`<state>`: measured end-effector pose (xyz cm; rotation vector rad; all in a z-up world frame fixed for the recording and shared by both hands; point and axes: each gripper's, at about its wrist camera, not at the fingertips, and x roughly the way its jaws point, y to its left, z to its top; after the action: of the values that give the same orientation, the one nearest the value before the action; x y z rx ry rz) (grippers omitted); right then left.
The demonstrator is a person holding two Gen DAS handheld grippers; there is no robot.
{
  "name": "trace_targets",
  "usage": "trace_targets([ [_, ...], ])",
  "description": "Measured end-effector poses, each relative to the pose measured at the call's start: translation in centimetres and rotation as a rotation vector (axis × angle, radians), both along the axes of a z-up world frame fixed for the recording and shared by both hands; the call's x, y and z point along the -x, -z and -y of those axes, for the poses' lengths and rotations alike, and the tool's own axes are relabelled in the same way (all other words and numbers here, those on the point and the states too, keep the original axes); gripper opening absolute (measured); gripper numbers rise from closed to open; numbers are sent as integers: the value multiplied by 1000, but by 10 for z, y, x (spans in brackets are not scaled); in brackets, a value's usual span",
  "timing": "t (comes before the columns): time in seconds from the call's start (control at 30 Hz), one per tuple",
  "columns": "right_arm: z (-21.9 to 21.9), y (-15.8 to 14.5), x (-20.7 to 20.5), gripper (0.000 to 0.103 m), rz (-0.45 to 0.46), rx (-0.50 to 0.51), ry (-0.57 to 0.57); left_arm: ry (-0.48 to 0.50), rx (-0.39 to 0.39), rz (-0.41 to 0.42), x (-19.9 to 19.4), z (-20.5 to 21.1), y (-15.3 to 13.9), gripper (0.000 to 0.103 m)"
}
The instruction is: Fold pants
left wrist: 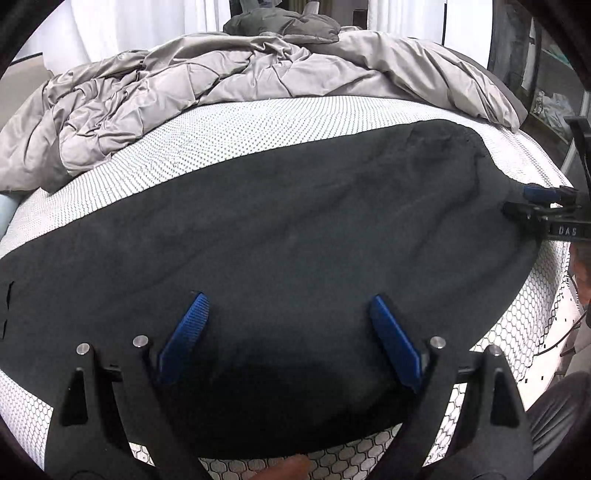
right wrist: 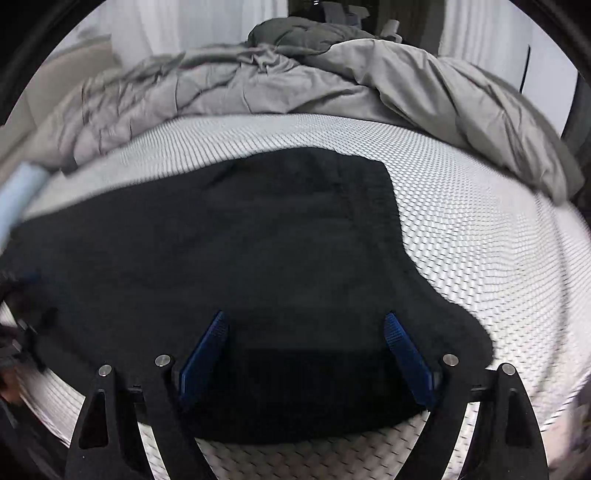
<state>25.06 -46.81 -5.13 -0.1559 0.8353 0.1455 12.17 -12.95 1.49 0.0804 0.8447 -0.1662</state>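
Left wrist view: the left gripper (left wrist: 288, 332) hangs over the near part of the dark pants (left wrist: 280, 236), its 2 blue pads (left wrist: 393, 341) spread wide with nothing between them.
Right wrist view: the right gripper (right wrist: 304, 354) sits above the same garment (right wrist: 236, 258), blue pads (right wrist: 201, 360) wide apart and gripping nothing; this frame is blurred toward its sides.
Landmark: the white, dot-patterned mattress (left wrist: 229, 133) carries everything named here.
Pants' place: spread flat across the near half of the mattress, reaching almost to its near edge (left wrist: 517, 325).
Open room: a bare band of mattress (right wrist: 480, 206) runs between the pants and the far bedding, and more bare surface lies off the garment's right end in the right wrist view.
Edges: the mattress's near rim, printed with a hexagon pattern, curves just below both grippers; a thin strip of it shows between the pants' near hem and the camera.
Far side of mattress: a rumpled grey comforter (left wrist: 184, 88) is heaped along it, apart from the pants, with a darker grey quilted heap (left wrist: 284, 22) behind.
Pants' look: charcoal to black, soft and matte, lying mostly smooth with shallow lengthwise creases; the right end narrows to a rounded, slightly bunched shape.
Second tool: in the left wrist view the right gripper (left wrist: 532, 201) appears at the pants' right end, at the fabric's edge; contact cannot be told.
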Motion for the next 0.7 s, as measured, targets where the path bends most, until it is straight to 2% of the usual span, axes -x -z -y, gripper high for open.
trace_targets([
  [0.07, 2, -2, 5, 88, 11, 4, -4, 1, 9, 11, 3, -3, -3, 89],
  [0.2, 3, -18, 21, 88, 67, -52, -50, 20, 49, 17, 7, -3, -9, 89],
  [0.27, -1, -21, 24, 88, 78, -72, -72, 25, 43, 16, 8, -1, -9, 91],
  [0.33, -4, -13, 20, 88, 49, -67, -82, 33, 42, 11, 9, -1, -7, 91],
  [0.43, -7, 11, 11, 88, -33, 3, -90, 47, 28, -17, 11, -1, 0, 95],
  [0.5, -9, 15, 14, 88, -33, 35, -107, 39, 2, -23, 12, -4, 9, 102],
  [0.53, -9, 13, 16, 88, -29, 32, -112, 32, -6, -28, 12, -5, 13, 102],
  [0.63, 1, -8, 19, 88, 17, -121, -111, 19, 12, -58, 11, -10, 22, 102],
  [0.7, 11, -25, 16, 88, 90, -172, -43, 30, 1, -53, 12, -10, 22, 102],
])
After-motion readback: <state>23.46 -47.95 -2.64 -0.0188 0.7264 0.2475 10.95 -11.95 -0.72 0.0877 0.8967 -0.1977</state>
